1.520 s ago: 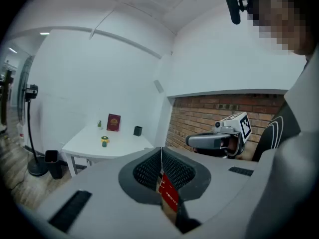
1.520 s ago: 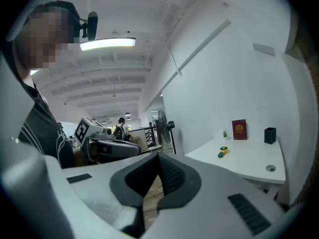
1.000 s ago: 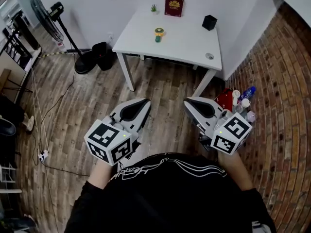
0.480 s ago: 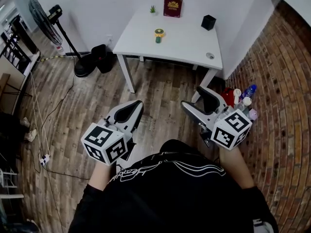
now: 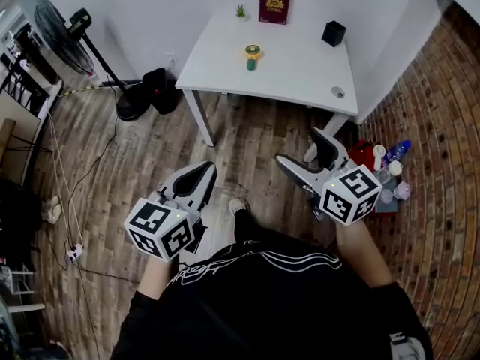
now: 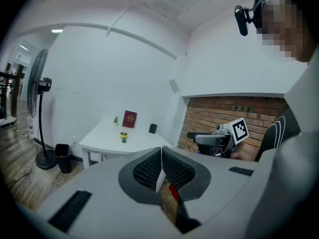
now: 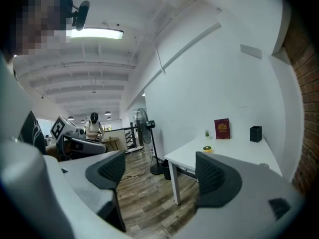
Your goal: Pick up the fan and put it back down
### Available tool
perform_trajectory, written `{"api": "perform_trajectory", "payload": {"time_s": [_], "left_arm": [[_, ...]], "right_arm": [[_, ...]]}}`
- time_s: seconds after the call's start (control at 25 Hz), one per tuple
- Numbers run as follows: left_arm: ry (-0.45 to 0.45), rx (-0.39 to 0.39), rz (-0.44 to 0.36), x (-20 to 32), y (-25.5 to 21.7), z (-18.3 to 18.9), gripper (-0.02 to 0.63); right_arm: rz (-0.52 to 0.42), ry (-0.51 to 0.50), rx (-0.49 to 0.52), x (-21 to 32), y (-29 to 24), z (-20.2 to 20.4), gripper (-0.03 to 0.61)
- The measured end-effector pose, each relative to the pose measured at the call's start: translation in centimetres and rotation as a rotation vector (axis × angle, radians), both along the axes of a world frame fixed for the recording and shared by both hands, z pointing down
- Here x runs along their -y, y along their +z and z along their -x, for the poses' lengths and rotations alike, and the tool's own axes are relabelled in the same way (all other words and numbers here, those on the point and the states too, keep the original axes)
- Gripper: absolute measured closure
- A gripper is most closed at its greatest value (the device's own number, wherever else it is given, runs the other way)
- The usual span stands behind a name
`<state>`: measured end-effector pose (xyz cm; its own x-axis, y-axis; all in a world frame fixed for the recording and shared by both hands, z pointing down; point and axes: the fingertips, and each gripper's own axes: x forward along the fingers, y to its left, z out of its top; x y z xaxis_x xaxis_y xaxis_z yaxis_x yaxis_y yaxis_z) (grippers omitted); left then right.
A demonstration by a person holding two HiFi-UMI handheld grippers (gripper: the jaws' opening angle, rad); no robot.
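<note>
A tall black pedestal fan (image 5: 64,40) stands on the wooden floor left of the white table (image 5: 300,73); it also shows as the fan (image 6: 37,83) and the fan (image 7: 141,121) in the gripper views. A small yellow-and-green object (image 5: 253,53) stands on the table. My left gripper (image 5: 196,172) is held low before my body, its jaws shut on nothing (image 6: 160,156). My right gripper (image 5: 300,150) hovers beside it, well short of the table, its jaws opening wide with nothing between them (image 7: 162,173). Both are far from the fan.
On the table are a red book (image 5: 274,6), a tiny plant (image 5: 241,10), a black cube (image 5: 334,33) and a small round disc (image 5: 338,92). A black bin (image 5: 160,88) sits by the fan's base. Bottles (image 5: 390,167) stand against the brick wall (image 5: 442,126). Cables trail at left.
The right gripper's jaws went from shut to wide open. Both grippers drew back and lower toward my body. A foot has come into sight between them.
</note>
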<state>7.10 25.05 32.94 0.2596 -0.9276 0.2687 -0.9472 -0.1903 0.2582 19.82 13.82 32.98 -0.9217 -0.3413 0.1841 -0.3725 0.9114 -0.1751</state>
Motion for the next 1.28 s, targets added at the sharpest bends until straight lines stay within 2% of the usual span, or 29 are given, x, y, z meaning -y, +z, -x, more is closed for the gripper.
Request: {"api": "perform_trajectory", "payload": {"time_s": [0.44,0.64,0.92,1.28], "left_arm": [[0.030,-0.030,0.098,14.8,3.6,9.4,0.581],[0.016,-0.057,0.109,21.3,3.8,14.0,0.581],[0.007,-0.089,0.127,25.9,4.9,17.8,0.580],[0.032,-0.085,0.165,31.3,6.7,22.3,0.580]], "right_arm": [[0.101,0.052,-0.059,14.5,4.9,9.9,0.133],[0.127,0.088,-0.096,20.7,6.2,13.7,0.121],[0.128,0.127,-0.170,25.9,8.5,17.5,0.120],[0.153,0.218,-0.249,31.9,12.2,21.5,0.121]]}}
